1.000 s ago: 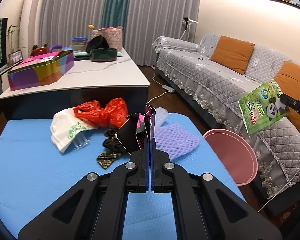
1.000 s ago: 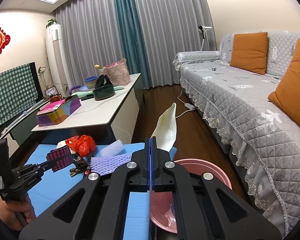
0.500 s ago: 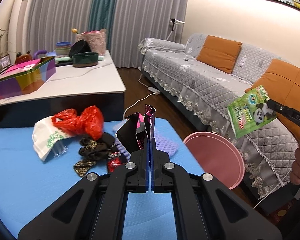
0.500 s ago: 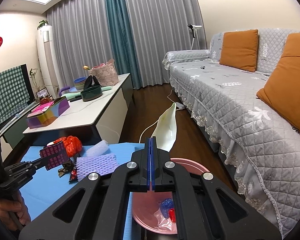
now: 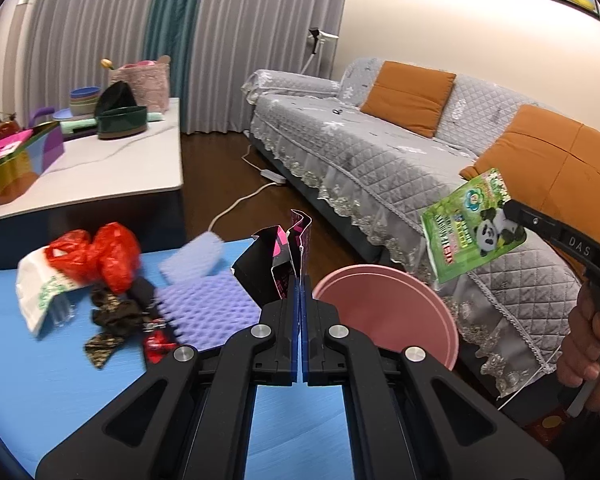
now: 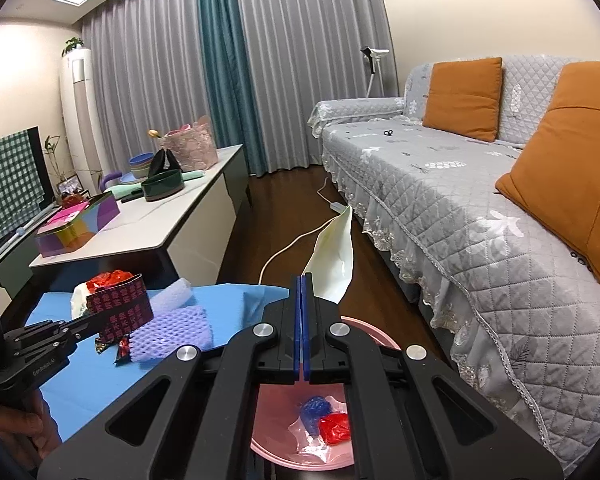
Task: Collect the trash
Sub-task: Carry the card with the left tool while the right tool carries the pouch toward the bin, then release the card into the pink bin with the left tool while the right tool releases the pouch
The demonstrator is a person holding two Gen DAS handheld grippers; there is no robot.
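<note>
My left gripper [image 5: 300, 280] is shut on a black and pink carton [image 5: 276, 256], held above the blue table's right edge beside the pink bin [image 5: 388, 312]. The carton also shows in the right wrist view [image 6: 120, 308]. My right gripper [image 6: 302, 280] is shut on a green panda packet, seen from its pale back [image 6: 334, 256] and from its front in the left wrist view [image 5: 472, 224], directly above the pink bin [image 6: 364, 328]. The bin holds blue and red wrappers [image 6: 326, 426].
On the blue table [image 5: 60, 380] lie a red bag [image 5: 96, 252], a white bag [image 5: 36, 288], purple foam netting [image 5: 208, 304] and dark wrappers [image 5: 112, 320]. A white coffee table [image 5: 100, 172] stands behind; a grey sofa [image 5: 380, 160] on the right.
My left gripper has carried the carton right, toward the pink bin. My right gripper has moved over the bin with the packet, so the bin's inside now shows.
</note>
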